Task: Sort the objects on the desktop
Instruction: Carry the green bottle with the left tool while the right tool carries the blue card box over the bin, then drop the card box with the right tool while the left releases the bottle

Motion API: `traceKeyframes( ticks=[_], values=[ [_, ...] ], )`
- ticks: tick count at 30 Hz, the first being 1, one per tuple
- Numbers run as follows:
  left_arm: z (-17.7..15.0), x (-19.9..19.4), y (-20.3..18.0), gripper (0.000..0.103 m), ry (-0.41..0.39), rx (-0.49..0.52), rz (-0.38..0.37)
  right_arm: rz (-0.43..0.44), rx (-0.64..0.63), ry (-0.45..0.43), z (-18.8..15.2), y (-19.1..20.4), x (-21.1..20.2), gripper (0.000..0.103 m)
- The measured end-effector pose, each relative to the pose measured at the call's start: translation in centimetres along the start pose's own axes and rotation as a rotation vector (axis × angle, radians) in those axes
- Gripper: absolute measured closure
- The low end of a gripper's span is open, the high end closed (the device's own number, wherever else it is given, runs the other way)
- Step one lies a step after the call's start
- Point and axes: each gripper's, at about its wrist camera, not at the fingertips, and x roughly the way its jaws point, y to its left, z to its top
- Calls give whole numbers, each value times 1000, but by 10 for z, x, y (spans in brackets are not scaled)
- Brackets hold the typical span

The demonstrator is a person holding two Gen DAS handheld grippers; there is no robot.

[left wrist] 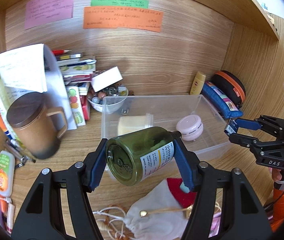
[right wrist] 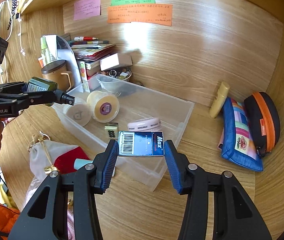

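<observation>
My left gripper (left wrist: 140,141) is shut on a green glass bottle (left wrist: 142,156) with a white label and a black spray cap. It holds the bottle tilted in the air over the near edge of a clear plastic bin (left wrist: 211,108). The right wrist view shows the same bottle (right wrist: 40,87) at the left. My right gripper (right wrist: 141,143) is shut on a small dark blue "Max" box (right wrist: 141,144) with a barcode, above the bin's (right wrist: 187,108) front corner. The bin holds two round cream tubs (right wrist: 103,107), a pink round case (right wrist: 144,125) and a mahjong tile (right wrist: 111,131).
A lidded brown mug (left wrist: 36,124), stacked books (left wrist: 76,68) and a bowl of beads (left wrist: 110,96) crowd the back left. A yellow tube (right wrist: 219,100), a blue pouch (right wrist: 239,138) and a black-orange case (right wrist: 261,120) sit on the right. A white drawstring bag (left wrist: 157,214) lies in front.
</observation>
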Motion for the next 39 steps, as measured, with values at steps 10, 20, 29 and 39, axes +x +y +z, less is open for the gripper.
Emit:
traceKeyframes(
  ticks=[10, 20, 29, 39],
  values=[
    [8, 41, -10, 39, 66, 13, -47, 7, 1, 48, 1, -8, 21, 59],
    [10, 70, -19, 39, 113, 13, -81, -5, -37, 70, 2, -7, 27, 59],
    [8, 82, -24, 39, 140, 37, -76, -20, -83, 86, 7, 0, 33, 59],
    [8, 84, -29, 39, 154, 55, -75, -32, -90, 90, 9, 2, 35, 58]
  ],
)
